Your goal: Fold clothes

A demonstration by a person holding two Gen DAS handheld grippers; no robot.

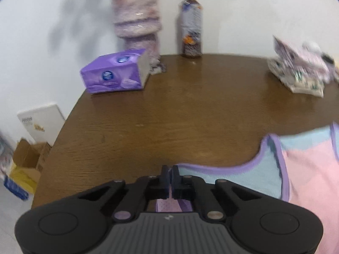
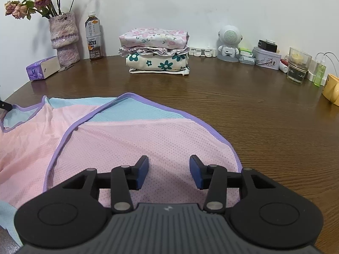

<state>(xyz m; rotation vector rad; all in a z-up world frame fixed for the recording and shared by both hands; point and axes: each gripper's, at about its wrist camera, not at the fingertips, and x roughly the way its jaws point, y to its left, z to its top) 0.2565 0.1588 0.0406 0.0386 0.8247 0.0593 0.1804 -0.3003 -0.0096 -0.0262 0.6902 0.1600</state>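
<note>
A pink and light-blue mesh tank top with purple trim (image 2: 118, 139) lies on the brown wooden table (image 2: 243, 110), its right side folded over the middle. My right gripper (image 2: 169, 170) is open and empty just above the folded pink part. My left gripper (image 1: 170, 176) is shut on the purple-trimmed edge of the tank top (image 1: 292, 169) at the garment's left side; the view is motion-blurred. The tip of the left gripper shows at the far left edge of the right wrist view (image 2: 5, 105).
A stack of folded floral clothes (image 2: 156, 50) sits at the back of the table. A vase of dried roses (image 2: 63, 38), a tea bottle (image 2: 93, 39), a purple tissue box (image 1: 115, 72), a robot-shaped speaker (image 2: 228, 42), a glass (image 2: 297, 65) and small items line the wall. Cardboard boxes (image 1: 27, 160) lie on the floor left.
</note>
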